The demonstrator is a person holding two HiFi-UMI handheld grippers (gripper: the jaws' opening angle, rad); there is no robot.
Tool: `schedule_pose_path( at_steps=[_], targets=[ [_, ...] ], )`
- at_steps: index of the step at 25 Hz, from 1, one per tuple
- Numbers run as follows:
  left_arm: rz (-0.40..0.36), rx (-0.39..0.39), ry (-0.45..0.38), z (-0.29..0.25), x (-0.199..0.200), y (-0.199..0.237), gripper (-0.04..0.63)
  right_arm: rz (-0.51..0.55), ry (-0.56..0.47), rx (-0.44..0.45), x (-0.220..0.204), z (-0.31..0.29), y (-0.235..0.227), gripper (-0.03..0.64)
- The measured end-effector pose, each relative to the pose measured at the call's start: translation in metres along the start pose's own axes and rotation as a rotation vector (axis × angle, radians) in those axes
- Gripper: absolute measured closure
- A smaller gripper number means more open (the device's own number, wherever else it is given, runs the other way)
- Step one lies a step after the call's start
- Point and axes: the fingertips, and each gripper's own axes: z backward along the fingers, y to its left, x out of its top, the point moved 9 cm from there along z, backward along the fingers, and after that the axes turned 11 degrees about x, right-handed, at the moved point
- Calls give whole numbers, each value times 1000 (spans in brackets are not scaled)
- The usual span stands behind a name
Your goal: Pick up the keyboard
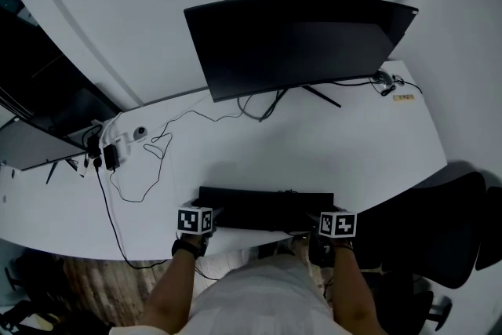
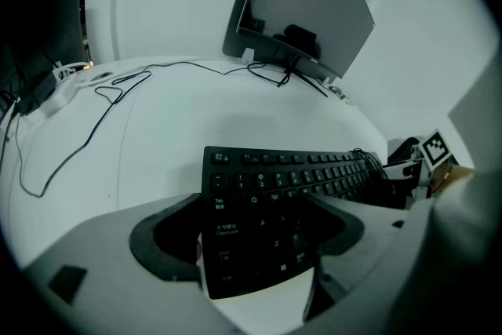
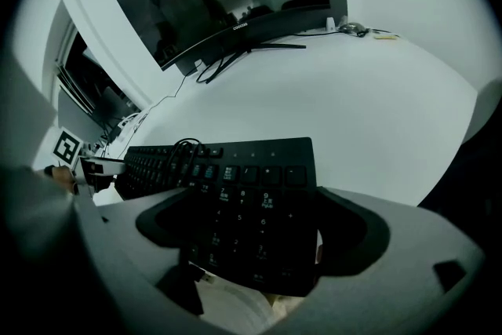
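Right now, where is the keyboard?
Head view: the keyboard is at the desk's near edge, in front of the monitor, with the left gripper and right gripper at its ends.

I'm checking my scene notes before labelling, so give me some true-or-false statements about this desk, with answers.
The keyboard lies near the desk's front edge. True.
The monitor lies flat on its screen. False: it stands upright.
A dark chair stands at the desk's right. True.
Both grippers are at the keyboard's left end. False: the left gripper is at its left end, the right gripper at its right end.
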Motion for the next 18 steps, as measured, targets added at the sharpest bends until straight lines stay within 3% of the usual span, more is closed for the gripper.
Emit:
schedule_pose_path(
  at_steps=[11,18],
  targets=[
    [19,-1,-5,8,0,1,230,-8,-19,-1,-2,7,5,160],
    [34,-1,-77,27,13,2,232,42,-87,-3,17,22,18,161]
  ],
)
